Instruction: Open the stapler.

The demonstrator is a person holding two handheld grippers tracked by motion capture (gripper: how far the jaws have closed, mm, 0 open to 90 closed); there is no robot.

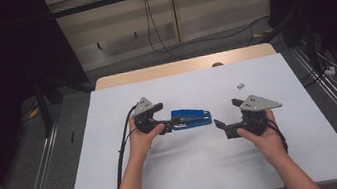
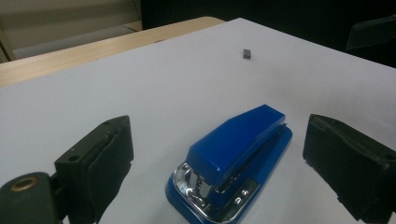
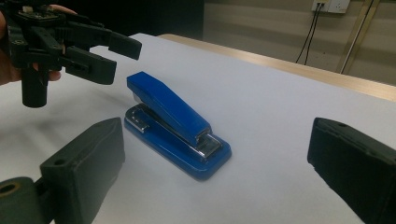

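Left tongs [image 1: 167,117] spread wide around the glossy blue plastic stapler [image 1: 191,118] mid white surface [image 1: 208,169]; right tongs [image 1: 225,116] wide too, empty, at its 3 o'clock.

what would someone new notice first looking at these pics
The bright blue stapler lying near the middle of the white table draws the eye first. The left gripper hangs at its left end with jaws open around it, not touching, while the right gripper, also open, points at it from the right. A small grey block sits alone farther back on the right.
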